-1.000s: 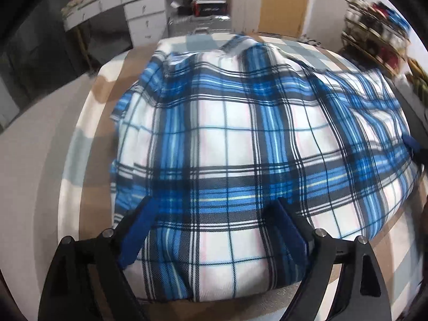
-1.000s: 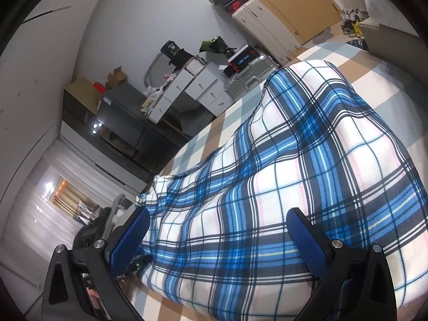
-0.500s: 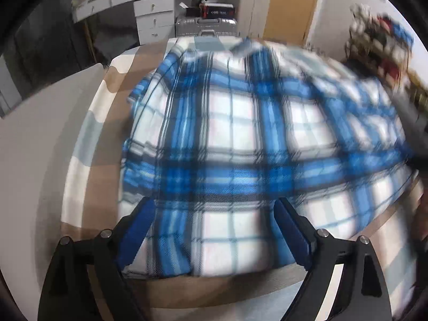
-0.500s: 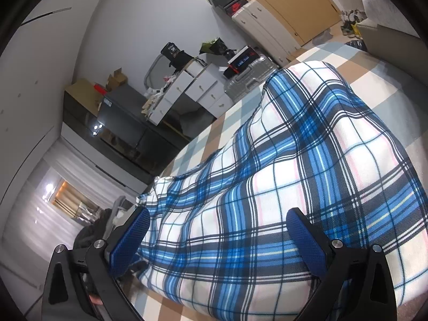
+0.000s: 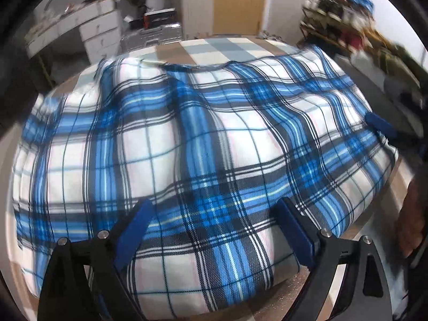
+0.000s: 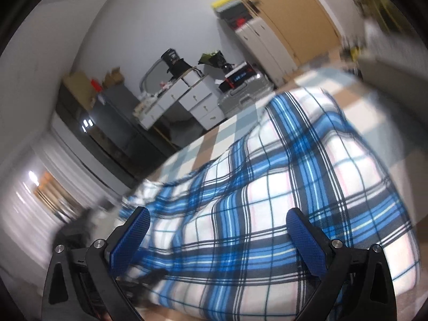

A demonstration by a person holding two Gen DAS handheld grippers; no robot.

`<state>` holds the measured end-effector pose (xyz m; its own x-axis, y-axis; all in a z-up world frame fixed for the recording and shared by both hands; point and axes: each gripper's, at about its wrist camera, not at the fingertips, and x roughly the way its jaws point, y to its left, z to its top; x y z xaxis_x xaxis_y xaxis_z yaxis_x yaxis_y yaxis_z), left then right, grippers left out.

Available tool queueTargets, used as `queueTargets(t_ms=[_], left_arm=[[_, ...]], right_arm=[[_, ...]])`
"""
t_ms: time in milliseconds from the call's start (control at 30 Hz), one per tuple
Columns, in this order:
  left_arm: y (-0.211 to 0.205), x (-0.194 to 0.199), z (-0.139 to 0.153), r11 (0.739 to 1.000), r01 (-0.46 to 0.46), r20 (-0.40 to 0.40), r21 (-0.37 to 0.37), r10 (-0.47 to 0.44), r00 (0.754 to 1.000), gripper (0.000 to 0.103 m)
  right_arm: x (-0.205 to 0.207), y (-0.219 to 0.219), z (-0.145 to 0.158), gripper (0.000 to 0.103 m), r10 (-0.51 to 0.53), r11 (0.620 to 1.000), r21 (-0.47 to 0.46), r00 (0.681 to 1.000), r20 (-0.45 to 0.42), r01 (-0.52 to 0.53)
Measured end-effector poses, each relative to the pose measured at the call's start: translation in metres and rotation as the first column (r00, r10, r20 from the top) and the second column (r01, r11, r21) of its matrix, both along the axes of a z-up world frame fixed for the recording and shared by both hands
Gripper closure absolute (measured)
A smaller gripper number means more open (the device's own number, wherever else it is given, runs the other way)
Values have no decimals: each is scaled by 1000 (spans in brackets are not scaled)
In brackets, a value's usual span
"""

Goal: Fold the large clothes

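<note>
Item: plaid shirt (image 5: 203,144), long axis nine-to-three, at twelve o'clock of my left tool (image 5: 214,230), spread, pinching nothing, just opening wider.

You've got one plaid garment (image 5: 203,139) spread beyond your fingertips, one checked bed cover (image 5: 214,49) under it, two grippers, left (image 5: 214,230) and right (image 6: 218,236), each with two blue pads, and one silver suitcase (image 6: 240,97) far past the right fingers.
</note>
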<state>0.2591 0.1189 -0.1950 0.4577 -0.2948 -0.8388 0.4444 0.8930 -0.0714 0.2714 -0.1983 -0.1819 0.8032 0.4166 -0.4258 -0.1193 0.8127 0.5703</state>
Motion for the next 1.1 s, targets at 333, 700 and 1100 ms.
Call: queueTargets(t_ms=[333,700,1100], left_arm=[[12,-14,0,1000,-14,50,-28,15,999,11],[22,-23,1,992,-31,31,-125,36,999,11],[26,-22,2,984,-36,19,-174,40,999,11]], right_arm=[[14,119,1,2,-1,765,-641,996,-93,-60],[65,101,-13,0,-27,785,-570,904,-426,-245],[61,100,-14,0,20,777,-572,919,-395,-263]])
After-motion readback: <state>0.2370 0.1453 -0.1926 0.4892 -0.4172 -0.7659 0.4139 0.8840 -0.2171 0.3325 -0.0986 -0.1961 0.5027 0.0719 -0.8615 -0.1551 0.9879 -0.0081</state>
